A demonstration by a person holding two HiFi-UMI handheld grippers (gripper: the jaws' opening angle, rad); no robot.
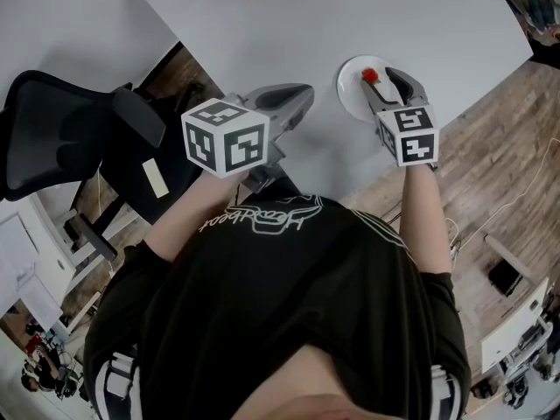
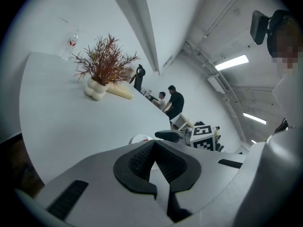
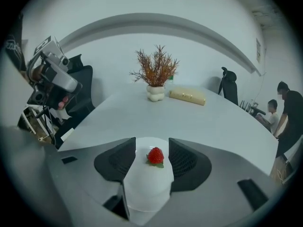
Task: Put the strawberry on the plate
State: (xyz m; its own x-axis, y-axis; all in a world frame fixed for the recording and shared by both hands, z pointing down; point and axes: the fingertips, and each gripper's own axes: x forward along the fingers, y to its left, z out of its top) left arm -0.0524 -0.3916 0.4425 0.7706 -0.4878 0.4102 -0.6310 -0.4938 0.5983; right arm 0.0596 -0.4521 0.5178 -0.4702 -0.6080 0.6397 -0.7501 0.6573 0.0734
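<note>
1 strawberry [image 3: 155, 155] resting on white plate [image 3: 144, 183], untouched between spread jaws of right gripper [image 3: 152, 148], left gripper [image 2: 154, 145] pressed together, empty

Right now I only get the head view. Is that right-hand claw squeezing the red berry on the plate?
Observer: No. The right gripper view shows the right gripper with jaws apart; the strawberry lies on the plate, a gap on either side.
Operator: And the other claw?
Observer: The left gripper is shut, its jaws meeting at the tips, nothing between them.
Operator: What's further up the table?
Observer: A white vase of reddish dried twigs, with a cream block beside it.
</note>
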